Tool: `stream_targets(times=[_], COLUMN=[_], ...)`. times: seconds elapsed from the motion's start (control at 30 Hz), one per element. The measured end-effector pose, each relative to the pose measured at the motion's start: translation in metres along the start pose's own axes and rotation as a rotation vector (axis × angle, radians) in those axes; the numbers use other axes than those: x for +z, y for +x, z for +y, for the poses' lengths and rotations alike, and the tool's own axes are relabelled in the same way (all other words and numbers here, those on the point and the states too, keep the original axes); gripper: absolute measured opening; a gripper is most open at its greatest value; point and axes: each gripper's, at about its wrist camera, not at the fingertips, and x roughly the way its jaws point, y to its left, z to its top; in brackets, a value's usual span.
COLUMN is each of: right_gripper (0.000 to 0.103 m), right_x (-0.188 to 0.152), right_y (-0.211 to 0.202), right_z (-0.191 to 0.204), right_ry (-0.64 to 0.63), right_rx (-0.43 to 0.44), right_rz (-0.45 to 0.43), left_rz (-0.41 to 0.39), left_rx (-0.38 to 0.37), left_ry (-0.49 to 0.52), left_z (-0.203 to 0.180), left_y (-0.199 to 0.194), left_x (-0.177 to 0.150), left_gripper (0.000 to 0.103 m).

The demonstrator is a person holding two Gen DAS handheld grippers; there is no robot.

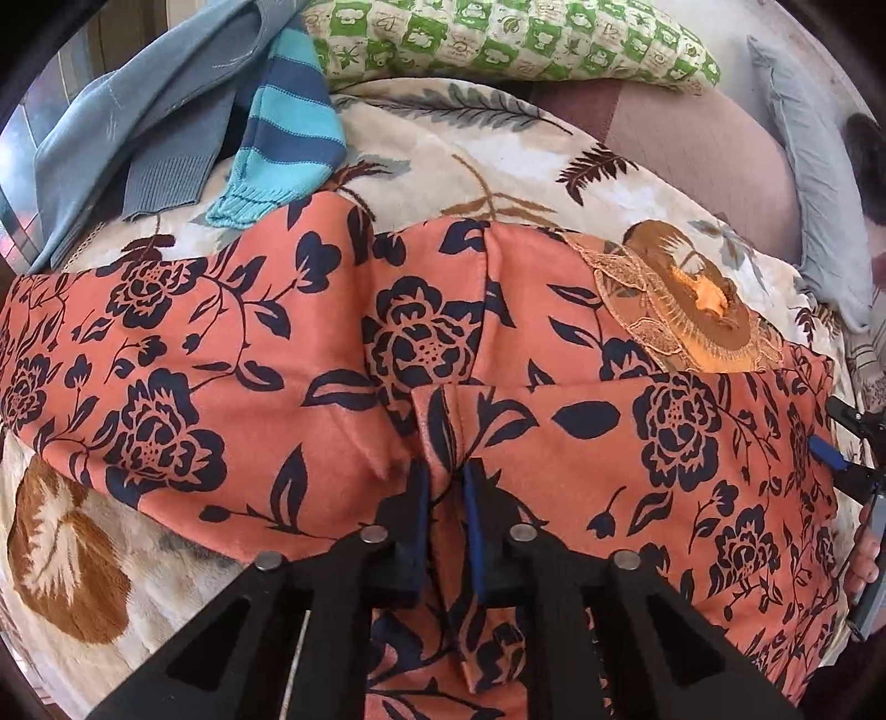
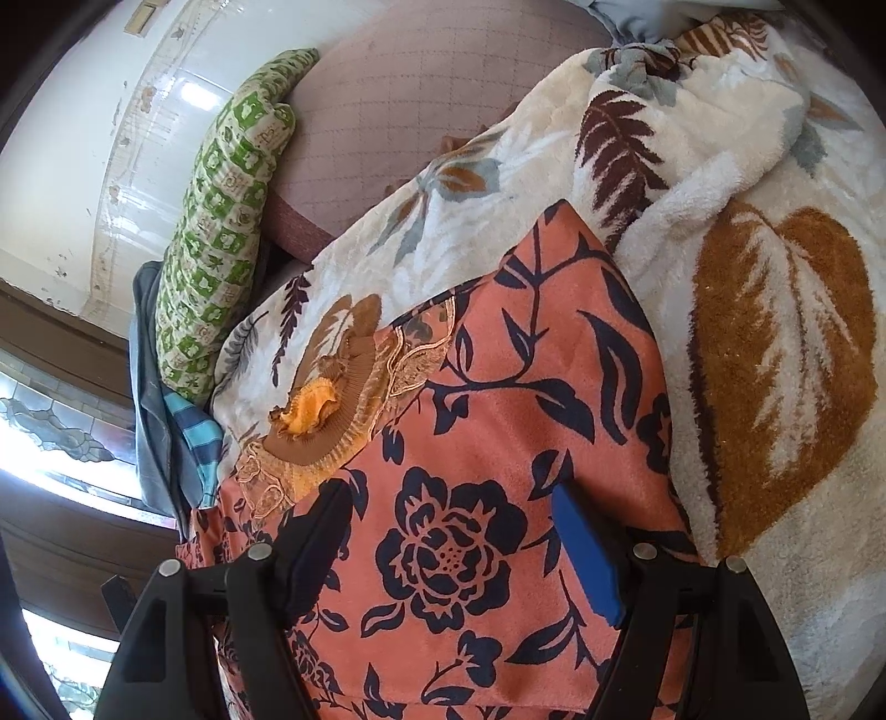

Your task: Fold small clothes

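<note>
An orange garment with a dark blue flower print (image 1: 232, 354) lies spread across a leaf-patterned fleece blanket (image 1: 443, 160). It has a brown lace neckline with an orange bow (image 1: 709, 296). My left gripper (image 1: 443, 482) is shut on a pinched fold of the garment near its lower edge. My right gripper (image 2: 451, 504) is open, its fingers standing either side of the garment (image 2: 454, 554) just above the cloth. The neckline shows in the right wrist view (image 2: 315, 410). The right gripper also shows at the right edge of the left wrist view (image 1: 847, 443).
A blue striped knit (image 1: 288, 127) and a grey-blue sweater (image 1: 155, 111) lie at the blanket's far left. A green checked pillow (image 1: 498, 39) lies behind them. A pink mattress (image 2: 398, 111) and a white wall (image 2: 83, 138) are beyond.
</note>
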Motion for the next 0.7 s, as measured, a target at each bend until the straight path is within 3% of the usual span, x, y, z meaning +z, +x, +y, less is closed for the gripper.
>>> stream_targets(times=[0.23,0.43,0.5,0.57,0.67,0.7], right_gripper=[0.077,0.077,0.076,0.076,0.076,0.076], right_x=[0.003,0.004,0.005,0.005,0.004,0.004], right_y=[0.005,0.006,0.006,0.006,0.006,0.005], right_z=[0.002,0.002,0.000,-0.003,-0.002,-0.002], right_ry=[-0.007,-0.003,0.006,0.013,0.000,-0.001], right_rx=[-0.008,-0.001,0.004,0.007,0.000,0.000], right_rz=[0.005,0.007,0.009,0.010,0.010,0.010], left_rz=[-0.073,-0.022,-0.006,0.000,-0.015,-0.016], left_rx=[-0.070,0.030,0.041,0.040,0.042,0.040], left_ry=[0.086,0.083,0.071,0.066,0.068,0.059], left_z=[-0.014,-0.016,-0.013,-0.013,-0.014,-0.014], left_y=[-0.020,-0.002,0.002,0.005,0.006,0.007], left_x=[0.001,0.003,0.004,0.003,0.004,0.004], left_gripper=[0.008,0.011,0.040,0.048,0.048,0.035])
